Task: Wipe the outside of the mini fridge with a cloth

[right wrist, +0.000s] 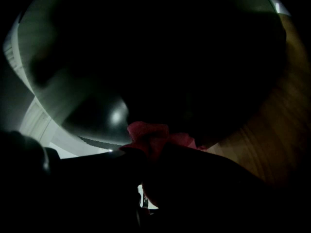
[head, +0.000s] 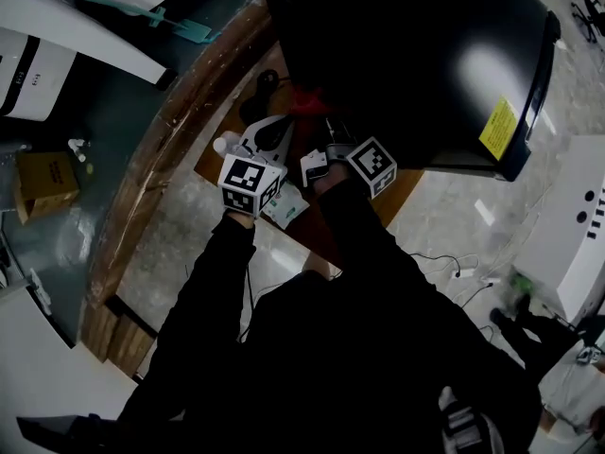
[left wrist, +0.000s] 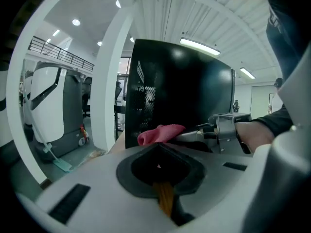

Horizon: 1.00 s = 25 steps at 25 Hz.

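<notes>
I am looking down on a black mini fridge (head: 406, 55) that stands on a wooden surface (head: 180, 112), on its far right part. My right hand-held gripper (head: 319, 113) is clamped on a bunched red cloth (head: 304, 99). It holds the cloth low against the fridge's near left side, and the cloth appears to touch the dark wall. In the right gripper view the cloth fills the space between the two dark jaws. My left hand-held gripper (head: 267, 138) sits just left of the right one, near the fridge but apart from it. Its jaws are together and hold nothing.
</notes>
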Tool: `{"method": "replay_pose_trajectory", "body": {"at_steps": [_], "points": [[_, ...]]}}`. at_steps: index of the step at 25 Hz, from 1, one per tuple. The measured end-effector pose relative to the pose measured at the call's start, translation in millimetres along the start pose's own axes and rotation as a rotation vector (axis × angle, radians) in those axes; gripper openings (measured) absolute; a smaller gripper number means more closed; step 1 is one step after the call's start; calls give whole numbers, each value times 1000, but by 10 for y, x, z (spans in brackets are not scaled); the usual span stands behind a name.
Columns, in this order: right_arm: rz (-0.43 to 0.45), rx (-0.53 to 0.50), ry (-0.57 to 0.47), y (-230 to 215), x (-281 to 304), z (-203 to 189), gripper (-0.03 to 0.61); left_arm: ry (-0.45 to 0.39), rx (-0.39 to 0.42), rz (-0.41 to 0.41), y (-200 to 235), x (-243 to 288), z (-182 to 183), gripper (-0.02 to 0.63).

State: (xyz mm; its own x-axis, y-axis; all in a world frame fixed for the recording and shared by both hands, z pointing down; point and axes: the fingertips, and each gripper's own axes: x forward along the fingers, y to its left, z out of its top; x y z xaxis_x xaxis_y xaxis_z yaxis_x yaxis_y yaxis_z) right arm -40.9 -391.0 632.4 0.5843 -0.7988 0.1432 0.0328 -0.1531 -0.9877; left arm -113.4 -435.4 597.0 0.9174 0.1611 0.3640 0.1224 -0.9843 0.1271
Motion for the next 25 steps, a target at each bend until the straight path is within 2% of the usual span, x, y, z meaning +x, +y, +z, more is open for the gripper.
{"method": "replay_pose_trajectory", "body": {"at_steps": [6,11,14,19,22,25], "points": [[-140,-8,4,-783,44,20,54,79,-57,4,64,250,-554,5],[-258,25,-9,-1377,83,20,54,89,-78,7,60,302,-729,5],[-294,12,-16,-1593,89,29,54,92,-84,6,34,295,-779,5],[-270,-180,95,-1532,-54,-33,54,63,-93,-25,-72,134,-688,5],[-209,-264,189,-1224,-389,-203,54,35,-99,-40,-215,-110,-549,5],[-140,-320,234,-796,-787,-289,54,-1,-74,-63,-402,-335,-341,5]]}}
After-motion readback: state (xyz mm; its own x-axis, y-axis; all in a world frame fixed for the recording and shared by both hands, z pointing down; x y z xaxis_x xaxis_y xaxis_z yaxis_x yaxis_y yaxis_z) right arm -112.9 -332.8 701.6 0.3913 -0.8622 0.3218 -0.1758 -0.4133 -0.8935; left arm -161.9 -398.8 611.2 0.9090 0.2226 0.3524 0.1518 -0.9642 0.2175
